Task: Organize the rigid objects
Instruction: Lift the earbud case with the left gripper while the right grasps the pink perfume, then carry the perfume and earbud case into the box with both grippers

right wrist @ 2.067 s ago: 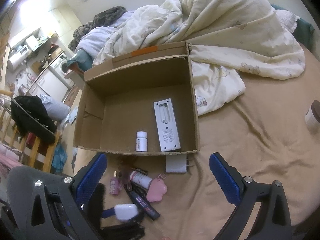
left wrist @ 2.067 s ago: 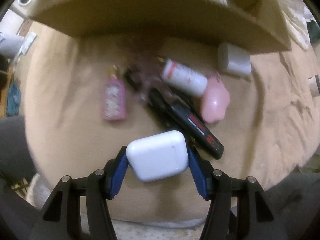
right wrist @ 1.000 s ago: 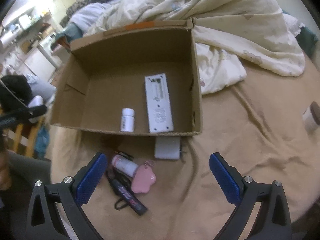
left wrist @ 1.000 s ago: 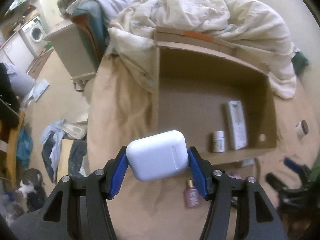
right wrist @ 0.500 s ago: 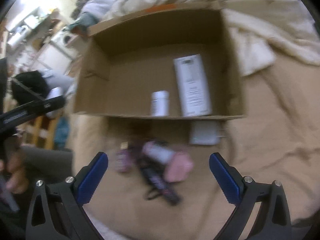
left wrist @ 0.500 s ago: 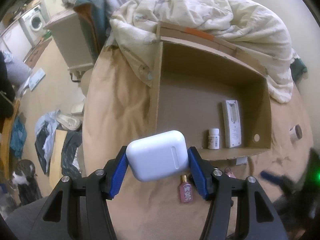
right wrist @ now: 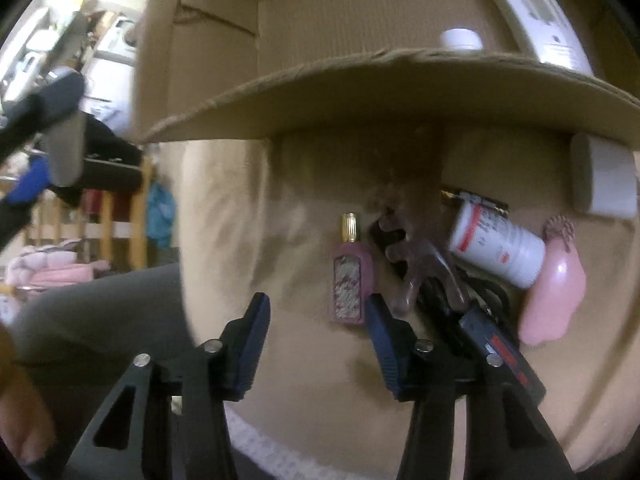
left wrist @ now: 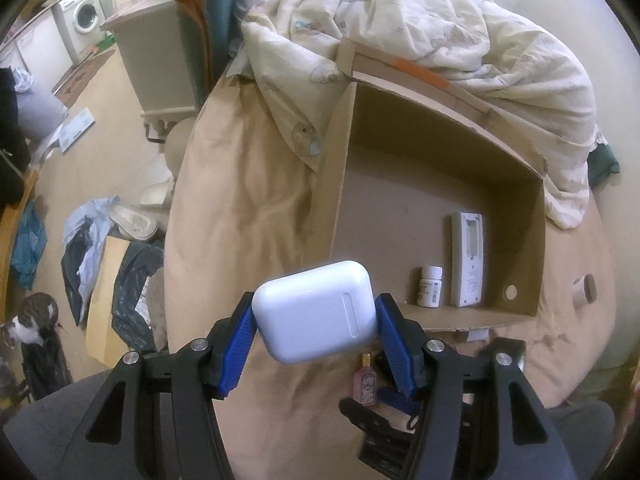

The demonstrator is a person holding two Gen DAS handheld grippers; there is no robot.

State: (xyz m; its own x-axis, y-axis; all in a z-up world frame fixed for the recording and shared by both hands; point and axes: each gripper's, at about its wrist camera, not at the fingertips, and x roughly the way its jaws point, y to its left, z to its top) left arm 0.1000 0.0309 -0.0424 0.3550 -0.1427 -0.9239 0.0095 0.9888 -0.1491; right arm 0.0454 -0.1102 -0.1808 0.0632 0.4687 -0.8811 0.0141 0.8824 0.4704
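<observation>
My left gripper (left wrist: 316, 314) is shut on a white earbuds case (left wrist: 316, 310) and holds it high above the bed, near the front left corner of an open cardboard box (left wrist: 340, 184). The box holds a white remote (left wrist: 467, 252) and a small white pill bottle (left wrist: 429, 286). My right gripper (right wrist: 318, 320) is open and low over the bed, just left of a pink perfume bottle (right wrist: 352, 276). Beside it lie a white tube (right wrist: 494, 248), a pink heart-shaped case (right wrist: 554, 296), a black marker (right wrist: 496, 348) and a white charger (right wrist: 606, 176). The box's front wall (right wrist: 400, 96) rises behind them.
A rumpled cream duvet (left wrist: 440, 32) lies behind the box. The bed's left edge drops to a cluttered floor with bags (left wrist: 120, 256) and a cat (left wrist: 28, 320). A small cup (left wrist: 584, 288) sits right of the box. My right gripper shows below the left one (left wrist: 392, 412).
My right gripper dropped low toward the loose items in front of the box and narrowed its jaws. My left gripper stayed high with the earbuds case, drifting slightly.
</observation>
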